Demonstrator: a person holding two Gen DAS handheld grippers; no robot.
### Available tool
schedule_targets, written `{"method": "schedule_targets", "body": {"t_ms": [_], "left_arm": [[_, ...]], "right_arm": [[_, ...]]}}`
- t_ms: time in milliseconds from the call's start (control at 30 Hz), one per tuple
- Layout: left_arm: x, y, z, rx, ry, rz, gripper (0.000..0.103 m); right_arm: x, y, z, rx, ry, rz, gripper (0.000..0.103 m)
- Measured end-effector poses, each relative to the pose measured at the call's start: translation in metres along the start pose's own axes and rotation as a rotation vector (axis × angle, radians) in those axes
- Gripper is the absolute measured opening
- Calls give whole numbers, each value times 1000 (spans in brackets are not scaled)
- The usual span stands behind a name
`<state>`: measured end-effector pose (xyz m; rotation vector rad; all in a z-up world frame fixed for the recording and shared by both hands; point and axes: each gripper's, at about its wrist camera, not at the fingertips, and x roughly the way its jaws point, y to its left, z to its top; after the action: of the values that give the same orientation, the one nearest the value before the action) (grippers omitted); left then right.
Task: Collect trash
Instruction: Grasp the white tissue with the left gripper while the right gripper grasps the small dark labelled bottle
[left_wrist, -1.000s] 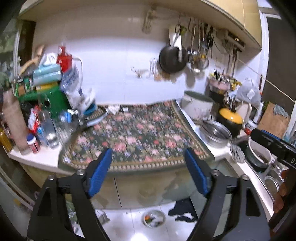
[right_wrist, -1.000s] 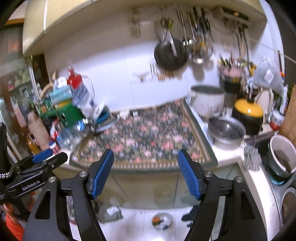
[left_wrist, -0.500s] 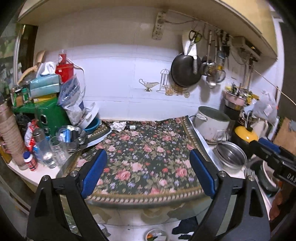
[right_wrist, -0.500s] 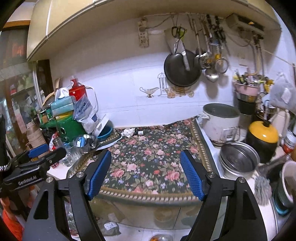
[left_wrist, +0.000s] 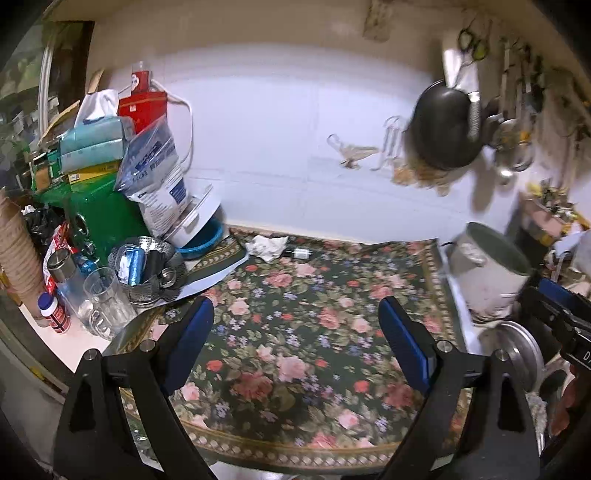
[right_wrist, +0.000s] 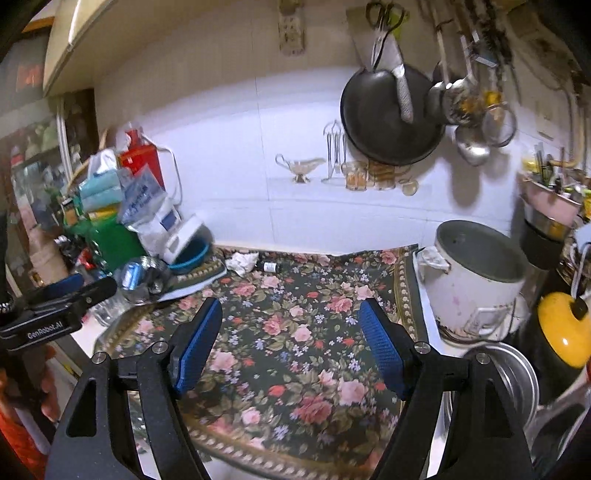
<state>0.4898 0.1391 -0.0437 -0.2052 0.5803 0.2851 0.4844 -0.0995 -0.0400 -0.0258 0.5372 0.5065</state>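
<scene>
The left gripper (left_wrist: 295, 321) hangs over the near part of the tabletop (left_wrist: 317, 332), which is covered by a floral cloth, its blue pads spread wide with nothing between them. The right gripper (right_wrist: 291, 332) is likewise released and empty above the same cloth. The trash, a crumpled white tissue (left_wrist: 267, 246), lies well ahead of both grippers at the far edge of the cloth, close to the tiled wall, slightly left of centre. A small dark bottle (left_wrist: 299, 253) lies on its side just to the right of the tissue. Beyond the right gripper's right pad stands a white rice cooker (right_wrist: 476, 280). Left of the left gripper stands a clear glass mug (left_wrist: 107, 301)
</scene>
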Motion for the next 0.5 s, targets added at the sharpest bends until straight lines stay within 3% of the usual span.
{"method": "schedule_targets", "body": {"t_ms": [233,500], "left_arm": [[77,32,23,-1,60,21,90],[204,85,56,43,175,-17,90]], "right_arm": [[81,3,18,-19,72,20,74],[225,23,41,-15,170,54,74]]}}
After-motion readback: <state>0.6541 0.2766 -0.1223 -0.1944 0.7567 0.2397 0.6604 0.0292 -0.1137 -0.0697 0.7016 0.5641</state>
